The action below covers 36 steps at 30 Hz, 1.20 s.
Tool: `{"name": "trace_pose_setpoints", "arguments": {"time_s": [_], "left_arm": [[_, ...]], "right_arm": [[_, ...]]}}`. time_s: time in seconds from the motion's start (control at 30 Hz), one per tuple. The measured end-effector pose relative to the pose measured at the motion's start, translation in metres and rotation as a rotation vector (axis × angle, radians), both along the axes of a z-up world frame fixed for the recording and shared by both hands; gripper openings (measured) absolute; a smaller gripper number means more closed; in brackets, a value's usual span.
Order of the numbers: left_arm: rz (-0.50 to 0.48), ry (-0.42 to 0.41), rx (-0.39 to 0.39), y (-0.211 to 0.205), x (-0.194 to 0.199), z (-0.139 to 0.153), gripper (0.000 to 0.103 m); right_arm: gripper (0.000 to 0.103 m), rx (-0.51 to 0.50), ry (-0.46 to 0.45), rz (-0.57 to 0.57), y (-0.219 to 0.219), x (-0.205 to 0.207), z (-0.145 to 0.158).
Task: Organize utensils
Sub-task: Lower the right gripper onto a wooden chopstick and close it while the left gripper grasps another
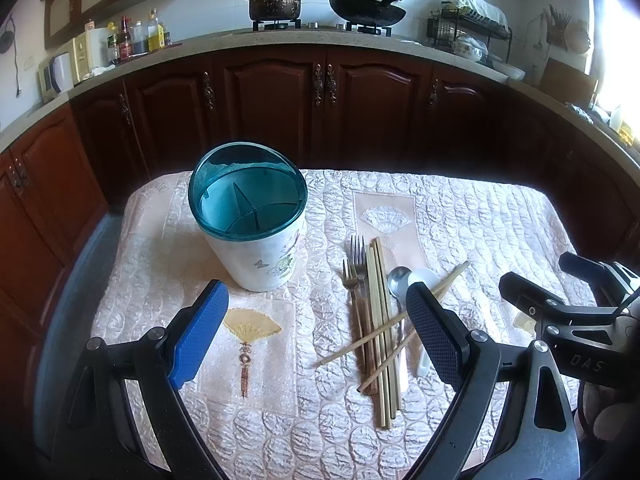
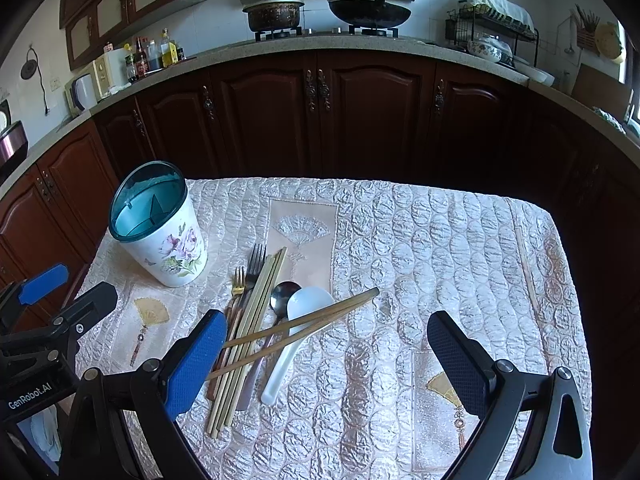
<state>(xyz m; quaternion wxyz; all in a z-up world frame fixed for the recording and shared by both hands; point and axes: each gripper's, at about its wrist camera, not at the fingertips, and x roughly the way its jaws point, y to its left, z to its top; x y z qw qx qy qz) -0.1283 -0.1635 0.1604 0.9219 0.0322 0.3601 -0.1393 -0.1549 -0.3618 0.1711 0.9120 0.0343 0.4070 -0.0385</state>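
Note:
A white floral utensil holder with a teal rim stands upright on the quilted cloth, its divided inside empty. Beside it lies a pile: two forks, several chopsticks, a metal spoon and a white ceramic spoon. Two chopsticks lie crossed over the pile. My left gripper is open above the cloth, between holder and pile. My right gripper is open and empty just right of the pile, and its body shows in the left wrist view.
The cloth-covered table ends at dark wood cabinets. The counter behind holds a stove with a pot and a wok, bottles at left and a dish rack at right. A single chopstick lies near the table's right edge.

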Motion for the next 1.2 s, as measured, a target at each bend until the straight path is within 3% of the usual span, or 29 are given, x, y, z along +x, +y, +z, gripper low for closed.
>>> {"name": "trace_pose_setpoints", "arguments": {"time_s": [0.43, 0.57, 0.7, 0.8, 0.9, 1.07, 1.2], "left_arm": [[0.010, 0.005, -0.023, 0.005, 0.003, 0.000, 0.091], [-0.008, 0.001, -0.019, 0.004, 0.004, -0.004, 0.091], [-0.062, -0.003, -0.017, -0.001, 0.007, -0.016, 0.091], [-0.126, -0.003, -0.019, -0.008, 0.012, -0.024, 0.091], [-0.192, 0.034, -0.002, -0.019, 0.023, -0.034, 0.082], [-0.279, 0.151, 0.033, -0.045, 0.051, -0.060, 0.068], [-0.342, 0.198, 0.069, -0.078, 0.069, -0.074, 0.067]], "right_arm": [[0.101, 0.008, 0.005, -0.002, -0.003, -0.001, -0.002], [0.101, 0.058, 0.038, 0.013, -0.011, 0.001, -0.019], [0.082, 0.121, 0.104, 0.012, -0.023, 0.007, -0.050], [0.065, 0.241, 0.157, 0.000, -0.039, 0.013, -0.078], [0.052, 0.362, 0.180, -0.023, -0.053, 0.022, -0.098], [0.049, 0.444, 0.203, -0.057, -0.066, 0.037, -0.116], [0.049, 0.442, 0.210, -0.074, -0.075, 0.040, -0.119]]}}
